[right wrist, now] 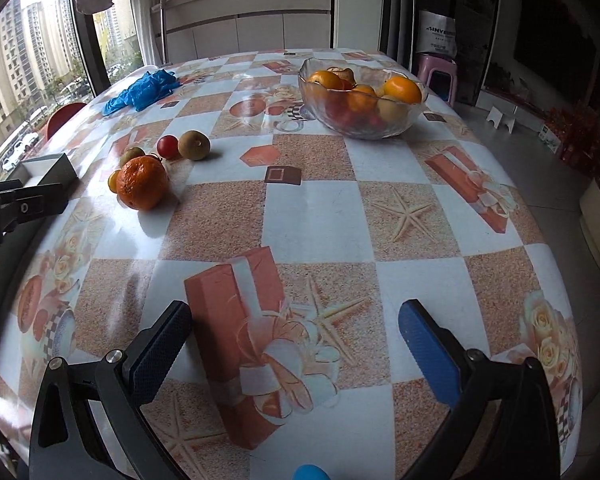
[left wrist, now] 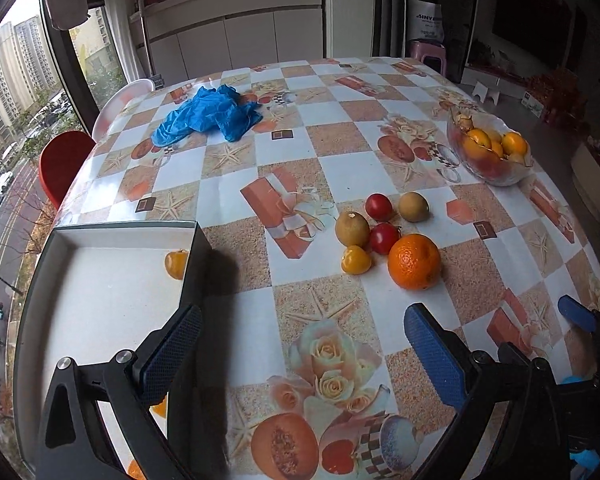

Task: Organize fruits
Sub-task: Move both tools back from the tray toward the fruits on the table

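Left wrist view: the left gripper (left wrist: pixel 300 344) hangs spread and empty over the near table (left wrist: pixel 236 168), one finger above the box (left wrist: pixel 112 280) at the near left. A small orange fruit (left wrist: pixel 176 264) lies against the box's right wall. Right of the box sits a loose cluster: an orange (left wrist: pixel 414 261), a yellow fruit (left wrist: pixel 356 260), two tomatoes (left wrist: pixel 384 238) and two kiwis (left wrist: pixel 352 229), some touching. Far right, a glass bowl (right wrist: pixel 360 126) holds more fruit. A blue cloth (left wrist: pixel 208 114) lies far left. In the right wrist view, the right gripper (right wrist: pixel 296 344) is also spread, holding nothing, over bare tablecloth.
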A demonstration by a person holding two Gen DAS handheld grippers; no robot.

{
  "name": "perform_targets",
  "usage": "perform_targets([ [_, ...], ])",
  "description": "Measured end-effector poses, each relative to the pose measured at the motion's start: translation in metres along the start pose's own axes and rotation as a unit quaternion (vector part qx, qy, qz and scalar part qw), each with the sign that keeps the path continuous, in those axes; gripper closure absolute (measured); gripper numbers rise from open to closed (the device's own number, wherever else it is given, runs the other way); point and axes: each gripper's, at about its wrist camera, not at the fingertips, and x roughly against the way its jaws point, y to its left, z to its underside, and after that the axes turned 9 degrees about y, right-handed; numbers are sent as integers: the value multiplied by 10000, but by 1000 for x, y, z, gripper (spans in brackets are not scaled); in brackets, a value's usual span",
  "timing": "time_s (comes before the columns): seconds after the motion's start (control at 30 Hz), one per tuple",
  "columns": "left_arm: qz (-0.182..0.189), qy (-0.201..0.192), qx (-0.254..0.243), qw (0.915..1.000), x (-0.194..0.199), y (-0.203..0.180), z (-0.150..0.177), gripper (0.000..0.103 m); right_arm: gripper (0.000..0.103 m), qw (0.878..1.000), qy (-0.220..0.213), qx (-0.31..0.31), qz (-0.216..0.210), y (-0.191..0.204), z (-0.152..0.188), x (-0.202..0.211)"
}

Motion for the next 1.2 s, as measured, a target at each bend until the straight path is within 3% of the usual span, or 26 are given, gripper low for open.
perform_targets([
  [0.13,13,-31,107,9999,-6,4,-10,2,0,10000,0,-1,1,0,0,-1],
  [0.2,92,7,109,9999,-10,4,-14,14,0,10000,0,-1,1,0,0,-1],
  [0.37,65,223,-105,9997,-29,-8,-18,24,0,10000,-1,-4,-7,1,-1,-1],
  [0.53,52,250,-232,9994,-41,-20,-25,26,0,10000,-1,-4,-8,1,-1,-1],
  [0.57,60,252,-257,9993,-43,-22,-27,29,0,10000,0,-4,-8,1,-1,-1],
  [0.6,62,292,-278,9992,-47,-24,-28,39,0,10000,0,-4,-9,1,-1,-1],
  [0.7,180,324,-140,9992,-51,-24,-32,52,0,10000,2,-3,-6,1,-1,-1],
  [0.73,201,318,-120,9992,-51,-23,-33,64,0,10000,2,-3,-5,1,-1,-1],
  [0.83,268,309,-186,9990,-49,-26,-33,80,0,10000,9,7,14,1,-1,-1],
  [1.2,342,106,-145,9993,-34,-17,3,81,0,10000,25,15,44,3,-2,-2],
])
